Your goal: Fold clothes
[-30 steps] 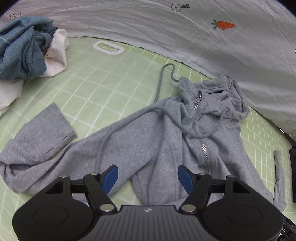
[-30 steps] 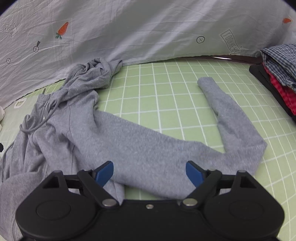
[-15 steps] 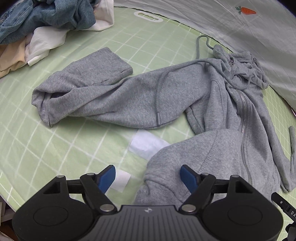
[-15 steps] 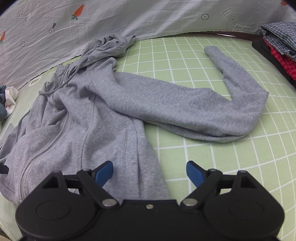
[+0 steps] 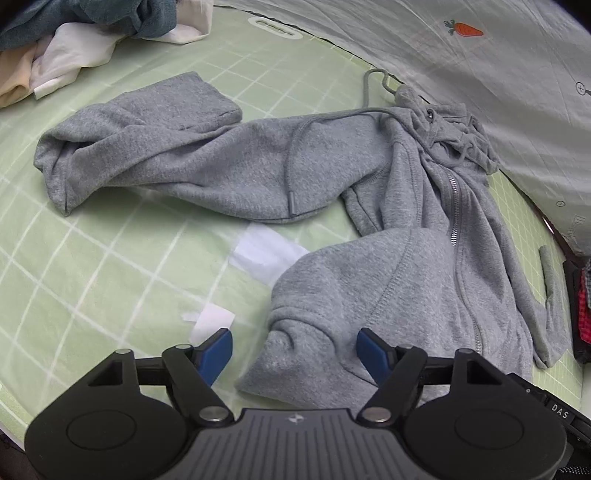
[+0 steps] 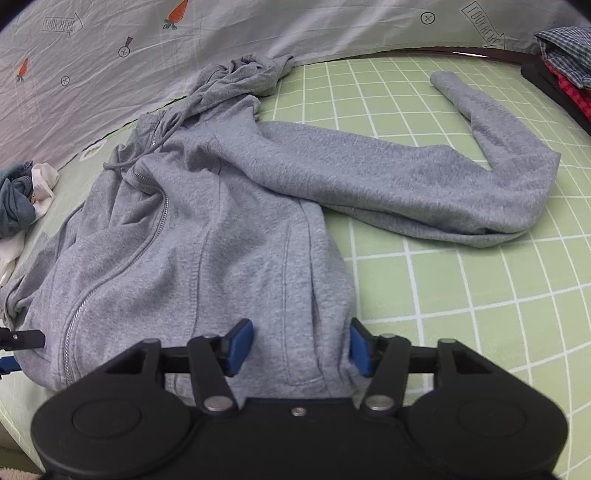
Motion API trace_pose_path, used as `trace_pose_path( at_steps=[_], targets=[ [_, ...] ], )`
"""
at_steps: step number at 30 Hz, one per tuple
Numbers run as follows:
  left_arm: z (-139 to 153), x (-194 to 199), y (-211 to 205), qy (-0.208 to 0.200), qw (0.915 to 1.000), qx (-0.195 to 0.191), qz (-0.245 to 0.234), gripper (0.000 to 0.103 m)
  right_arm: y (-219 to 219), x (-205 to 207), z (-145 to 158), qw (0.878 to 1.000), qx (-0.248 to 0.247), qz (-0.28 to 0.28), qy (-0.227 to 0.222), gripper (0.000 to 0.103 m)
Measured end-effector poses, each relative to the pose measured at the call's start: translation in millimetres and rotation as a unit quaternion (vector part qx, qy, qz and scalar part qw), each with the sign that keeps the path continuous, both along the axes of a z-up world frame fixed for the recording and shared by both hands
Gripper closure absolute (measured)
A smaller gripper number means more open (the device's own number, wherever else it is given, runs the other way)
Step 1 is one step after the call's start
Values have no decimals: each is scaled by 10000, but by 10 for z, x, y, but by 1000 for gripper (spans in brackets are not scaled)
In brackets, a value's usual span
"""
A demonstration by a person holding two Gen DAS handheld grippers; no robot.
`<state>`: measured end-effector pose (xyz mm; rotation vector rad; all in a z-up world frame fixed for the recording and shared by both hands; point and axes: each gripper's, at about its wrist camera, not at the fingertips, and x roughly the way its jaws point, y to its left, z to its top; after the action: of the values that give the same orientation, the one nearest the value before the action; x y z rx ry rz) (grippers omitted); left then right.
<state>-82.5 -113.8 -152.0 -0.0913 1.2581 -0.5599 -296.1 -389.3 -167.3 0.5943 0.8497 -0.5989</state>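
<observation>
A: Where's the grey hoodie [image 5: 424, 258]?

B: Spread on the green checked sheet [image 5: 110, 266], zipper up, hood bunched at 12 o'clock against the pale carrot-print fabric [image 5: 480, 74]. In the right wrist view one sleeve [image 6: 424, 177] runs out toward 2 o'clock and bends back at the elbow; in the left wrist view the other sleeve [image 5: 147, 147] lies toward 10 o'clock, folded on itself.

A: And the left gripper [image 5: 294, 352]?

B: Jaws released, blue fingertips [image 5: 216, 352] spread wide, a rumpled hem corner lying between them.

A: The right gripper [image 6: 301, 349]?

B: Jaws released too, straddling the hem edge of the hoodie body, one pad on each side. I can't tell whether they touch the cloth.

A: Anything else around?

B: A heap of clothes [image 5: 92, 33], blue and white, at 11 o'clock in the left view. Plaid fabric [image 6: 565, 48] on a dark stack at 2 o'clock in the right view.
</observation>
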Motion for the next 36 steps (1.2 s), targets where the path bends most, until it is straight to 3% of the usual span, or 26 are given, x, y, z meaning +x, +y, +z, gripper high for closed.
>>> trace_pose_path(
  at_steps=[2,3,5,10,17,19,20,21,23,25,27,29,36],
  targets=[
    [2,-56,-34,10,9998,-172,-84,56,-6,-58,30,9999,39,-1,-168,77],
    [17,-85,-55,-88,9997,-172,-148,67,-8,-84,52,9997,53,17,-255,85],
    [50,-129,-81,-209,9992,-238,-249,86,-13,-129,126,9991,70,43,-418,88],
    [320,-151,48,-103,9974,-702,-148,89,-24,-305,496,9942,86,85,-1064,89],
    [1073,-294,328,-263,9891,-1450,-32,89,-62,-639,1053,9731,754,-88,-2176,89],
    [1019,-267,366,-182,9913,-1297,142,80,-95,-683,1002,9740,851,-458,-2050,87],
    [945,-246,367,-139,9933,-1131,193,71,-110,-672,925,9781,805,-582,-1829,84],
    [789,-204,354,6,9967,-750,308,63,-113,-653,824,9835,709,-698,-1511,73],
    [550,-154,355,207,9985,-189,472,62,-94,-620,629,9904,532,-871,-935,69],
    [401,-146,389,298,9979,121,556,62,-40,-666,504,9910,552,-862,-862,67],
    [353,-151,401,207,9983,267,474,50,42,-728,439,9920,467,-838,-818,57],
    [310,-149,397,136,9983,406,391,45,103,-745,365,9946,342,-761,-625,56],
    [147,-149,324,314,9991,288,75,45,191,-703,85,9971,477,-585,53,44]
  ],
)
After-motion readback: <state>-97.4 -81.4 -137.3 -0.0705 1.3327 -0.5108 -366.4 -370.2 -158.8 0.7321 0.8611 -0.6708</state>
